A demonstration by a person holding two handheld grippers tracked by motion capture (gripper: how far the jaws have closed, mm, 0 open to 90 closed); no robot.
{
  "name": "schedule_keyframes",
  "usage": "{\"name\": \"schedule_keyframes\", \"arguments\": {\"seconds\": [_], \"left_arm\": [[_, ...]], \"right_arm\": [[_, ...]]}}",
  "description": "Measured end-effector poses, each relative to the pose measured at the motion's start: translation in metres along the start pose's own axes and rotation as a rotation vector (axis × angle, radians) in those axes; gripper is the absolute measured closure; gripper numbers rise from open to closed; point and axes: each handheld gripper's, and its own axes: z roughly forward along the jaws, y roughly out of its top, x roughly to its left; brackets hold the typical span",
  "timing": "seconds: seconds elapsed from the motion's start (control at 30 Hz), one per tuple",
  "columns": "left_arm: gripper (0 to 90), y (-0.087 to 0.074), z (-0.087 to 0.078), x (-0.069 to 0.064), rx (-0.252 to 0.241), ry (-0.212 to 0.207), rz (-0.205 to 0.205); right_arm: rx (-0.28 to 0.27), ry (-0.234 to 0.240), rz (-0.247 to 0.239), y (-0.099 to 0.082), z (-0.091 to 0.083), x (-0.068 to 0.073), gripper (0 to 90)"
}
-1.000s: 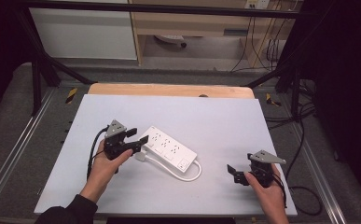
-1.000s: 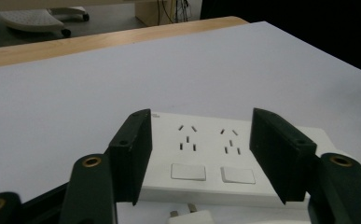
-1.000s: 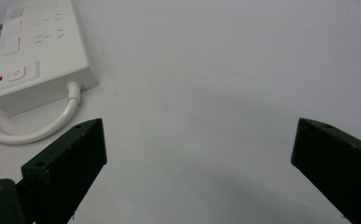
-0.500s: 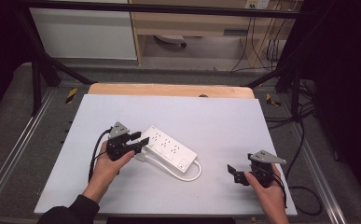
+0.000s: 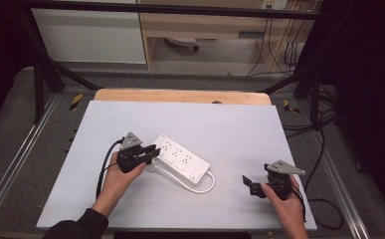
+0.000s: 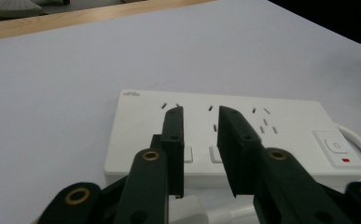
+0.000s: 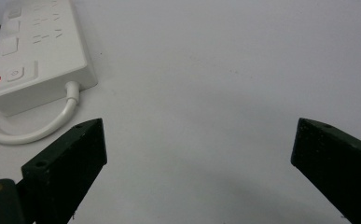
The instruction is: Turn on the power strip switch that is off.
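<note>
Left gripper (image 5: 152, 151) (jaws narrowly parted) meets the power strip (image 5: 182, 158).

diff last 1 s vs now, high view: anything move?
Barely. The left gripper edged slightly forward along the near side of the white power strip, jaws narrowly apart, nothing clearly gripped. Nothing was picked up or released. The power strip, its looped cable and the right gripper, open over bare table, stayed put.

White power strip (image 5: 182, 159) on table (image 5: 230, 124)
</note>
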Motion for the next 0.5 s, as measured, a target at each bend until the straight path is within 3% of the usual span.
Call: {"name": "schedule_keyframes", "arguments": {"seconds": [0.5], "left_arm": [[89.0,-0.0024,0.0047,-0.0036,-0.012,-0.019,0.027]], "right_arm": [[0.001,-0.005,0.006,-0.0003,-0.0007,-0.0008,4.0]]}}
